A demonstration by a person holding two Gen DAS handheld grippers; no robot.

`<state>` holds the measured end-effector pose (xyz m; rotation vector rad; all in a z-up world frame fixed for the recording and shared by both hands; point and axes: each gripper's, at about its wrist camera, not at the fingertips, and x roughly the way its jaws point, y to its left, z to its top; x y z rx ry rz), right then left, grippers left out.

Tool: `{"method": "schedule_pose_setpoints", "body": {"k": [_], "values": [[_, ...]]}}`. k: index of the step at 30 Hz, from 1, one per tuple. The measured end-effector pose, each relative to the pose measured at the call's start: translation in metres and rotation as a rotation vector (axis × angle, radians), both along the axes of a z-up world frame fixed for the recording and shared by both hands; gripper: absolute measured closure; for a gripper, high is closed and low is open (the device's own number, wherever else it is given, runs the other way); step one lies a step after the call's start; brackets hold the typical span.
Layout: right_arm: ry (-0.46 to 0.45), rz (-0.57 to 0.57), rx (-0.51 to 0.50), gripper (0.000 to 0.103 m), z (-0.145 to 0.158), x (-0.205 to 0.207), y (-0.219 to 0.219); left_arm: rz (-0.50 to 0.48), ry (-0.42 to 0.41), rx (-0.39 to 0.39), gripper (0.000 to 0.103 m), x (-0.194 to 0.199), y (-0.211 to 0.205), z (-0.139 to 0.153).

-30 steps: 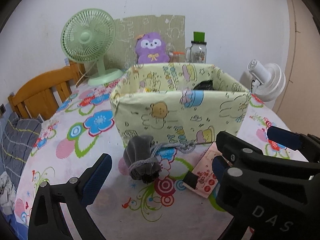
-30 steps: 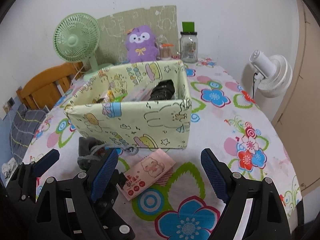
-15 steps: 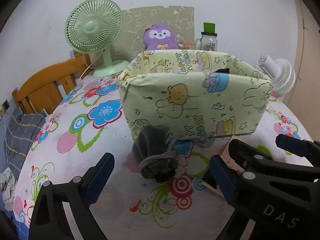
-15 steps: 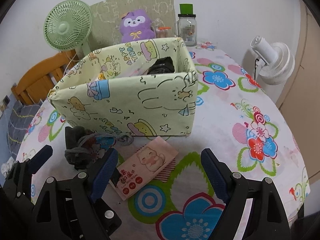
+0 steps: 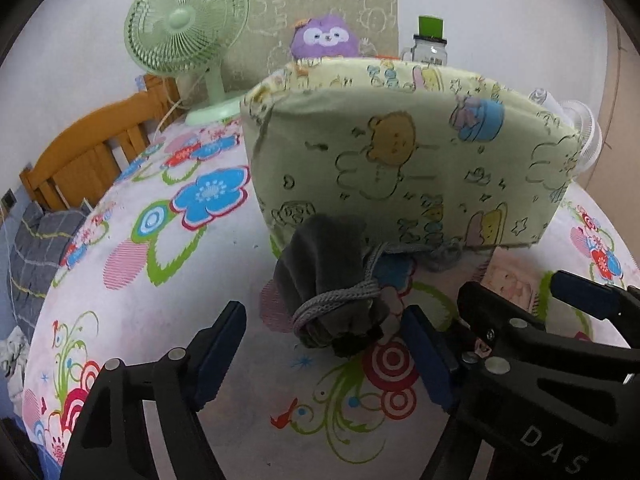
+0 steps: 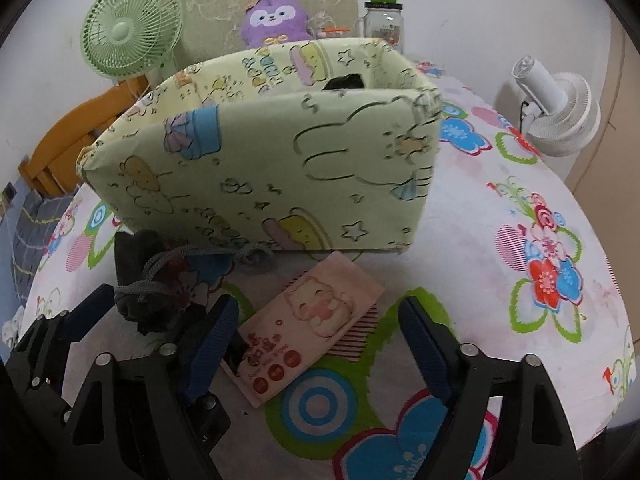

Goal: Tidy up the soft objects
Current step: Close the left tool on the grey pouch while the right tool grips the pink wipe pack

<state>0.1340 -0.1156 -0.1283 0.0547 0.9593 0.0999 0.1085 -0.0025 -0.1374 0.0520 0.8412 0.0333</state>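
Observation:
A grey drawstring pouch (image 5: 328,276) lies on the floral tablecloth in front of a pale green fabric box (image 5: 400,168) printed with cartoon animals. My left gripper (image 5: 324,350) hangs low over the pouch's near end. Its jaws are closing, with the pouch partly between them and the pads clear of it. A pink tissue pack (image 6: 320,304) with a cat picture lies to the right of the pouch (image 6: 140,256). My right gripper (image 6: 318,332) straddles the pack with closing jaws, pads apart from it. Something black (image 6: 346,82) shows inside the box (image 6: 280,160).
Behind the box stand a green desk fan (image 5: 186,28), a purple plush toy (image 6: 276,20) and a glass jar with a green lid (image 6: 382,16). A white fan (image 6: 560,112) sits at the table's right edge. A wooden chair (image 5: 88,152) stands to the left.
Both grippers have sunk toward the table and closer to the box. Their jaws have narrowed. The pouch and the pack now lie between the fingers.

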Motion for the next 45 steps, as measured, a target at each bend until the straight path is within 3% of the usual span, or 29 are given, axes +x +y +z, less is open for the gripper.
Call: {"method": "schedule_pose_setpoints", "body": {"k": [8, 14, 18, 33, 35, 42, 45], "values": [[0.012, -0.012, -0.004, 0.031, -0.003, 0.004, 0.006, -0.016, 0.004, -0.002, 0.023, 0.001, 0.001, 0.0], [0.005, 0.018, -0.009, 0.049, -0.003, 0.003, 0.011, -0.038, -0.006, 0.032, 0.022, -0.001, -0.004, 0.001], [0.005, 0.035, -0.005, 0.054, -0.003, 0.002, 0.012, -0.049, -0.009, 0.038, 0.022, -0.002, -0.006, 0.001], [-0.014, 0.073, 0.017, 0.058, 0.002, -0.001, 0.015, -0.068, 0.012, 0.015, 0.02, 0.007, 0.0, 0.002], [-0.013, 0.07, 0.017, 0.058, 0.003, 0.0, 0.014, -0.07, 0.007, 0.023, 0.023, 0.007, -0.001, 0.002], [-0.009, 0.057, 0.033, 0.058, 0.003, 0.002, 0.009, -0.134, -0.002, 0.003, 0.057, 0.005, -0.009, 0.004], [-0.011, 0.057, 0.031, 0.058, 0.003, 0.0, 0.008, -0.136, -0.005, 0.001, 0.063, 0.003, -0.011, 0.004]]}}
